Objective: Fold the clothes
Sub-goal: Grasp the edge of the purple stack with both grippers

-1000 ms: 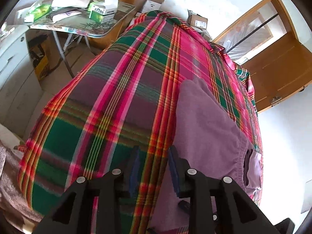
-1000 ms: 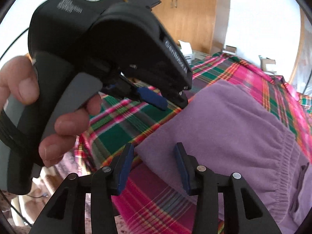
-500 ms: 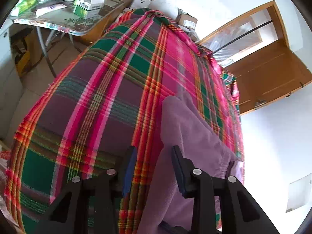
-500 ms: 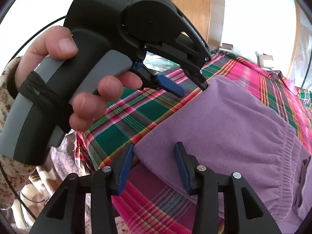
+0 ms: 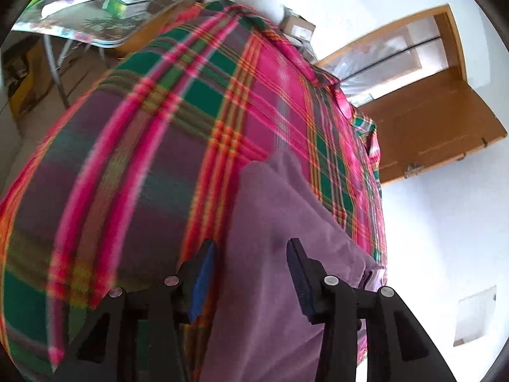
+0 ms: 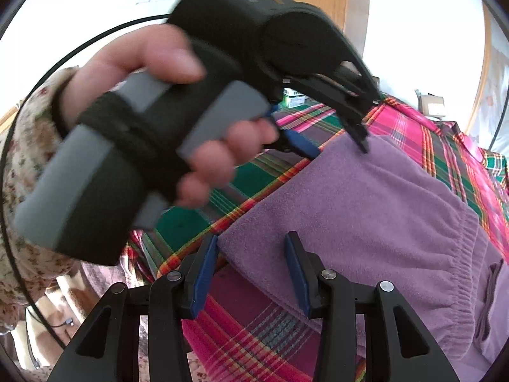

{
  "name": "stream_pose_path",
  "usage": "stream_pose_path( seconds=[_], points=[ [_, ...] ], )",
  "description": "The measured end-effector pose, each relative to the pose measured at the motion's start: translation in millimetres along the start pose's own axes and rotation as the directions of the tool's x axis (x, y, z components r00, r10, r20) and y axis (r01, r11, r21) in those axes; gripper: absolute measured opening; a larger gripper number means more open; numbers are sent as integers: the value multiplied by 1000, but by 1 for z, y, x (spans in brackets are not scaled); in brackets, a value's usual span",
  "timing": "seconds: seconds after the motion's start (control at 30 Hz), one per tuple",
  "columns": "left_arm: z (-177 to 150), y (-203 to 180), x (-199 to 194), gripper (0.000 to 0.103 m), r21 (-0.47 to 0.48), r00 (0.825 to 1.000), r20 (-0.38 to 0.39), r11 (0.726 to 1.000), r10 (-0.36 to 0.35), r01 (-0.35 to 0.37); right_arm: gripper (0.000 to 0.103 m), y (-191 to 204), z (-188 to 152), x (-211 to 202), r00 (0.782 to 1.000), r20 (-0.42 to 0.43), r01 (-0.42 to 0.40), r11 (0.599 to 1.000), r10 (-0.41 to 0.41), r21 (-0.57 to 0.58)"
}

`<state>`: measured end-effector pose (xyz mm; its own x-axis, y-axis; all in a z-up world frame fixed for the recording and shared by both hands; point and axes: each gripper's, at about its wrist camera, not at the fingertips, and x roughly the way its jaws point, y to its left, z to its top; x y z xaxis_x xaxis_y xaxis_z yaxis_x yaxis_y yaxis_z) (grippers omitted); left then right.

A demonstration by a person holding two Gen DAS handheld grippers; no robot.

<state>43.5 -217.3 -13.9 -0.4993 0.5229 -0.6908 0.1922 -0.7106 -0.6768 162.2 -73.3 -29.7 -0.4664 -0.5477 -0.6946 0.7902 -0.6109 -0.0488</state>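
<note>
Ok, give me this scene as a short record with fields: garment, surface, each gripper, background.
garment: purple fleece garment, elastic waistband, lying folded on the bed
surface: pink and green plaid bedspread
left gripper: open, fingers straddling the garment's edge
right gripper: open, at the garment's near corner
background: cluttered folding table, wooden door

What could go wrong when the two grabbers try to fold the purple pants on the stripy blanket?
1. Both grippers are open at the purple pants' folded edge. The right gripper sits low at the near corner, so it might pinch the plaid blanket along with the fleece.
2. The left gripper is at the far corner, and the fabric looks thick and layered there. It might catch only the top layer, and the fold could come out crooked.
</note>
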Motion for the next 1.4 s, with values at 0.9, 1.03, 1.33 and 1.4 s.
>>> stream_pose_path(
  seconds=[0.9, 1.03, 1.33, 1.4],
  points=[
    [11, -28, -10, 15, 28, 999, 9, 999, -33, 33, 14, -21, -1, -33, 995, 91, -46, 997, 41, 56],
    [11, -43, -16, 15, 46, 999, 17, 998, -37, 36, 14, -24, 0, -52, 991, 127, -49, 996, 41, 68],
    [9, -85, -30, 14, 49, 998, 55, 998, -31, 28, 14, -36, -6, -111, 972, 233, -52, 991, 22, 122],
    [8, -96, -34, 14, 56, 997, 64, 998, -32, 28, 14, -42, -5, -120, 967, 256, -50, 990, 14, 135]
  ],
)
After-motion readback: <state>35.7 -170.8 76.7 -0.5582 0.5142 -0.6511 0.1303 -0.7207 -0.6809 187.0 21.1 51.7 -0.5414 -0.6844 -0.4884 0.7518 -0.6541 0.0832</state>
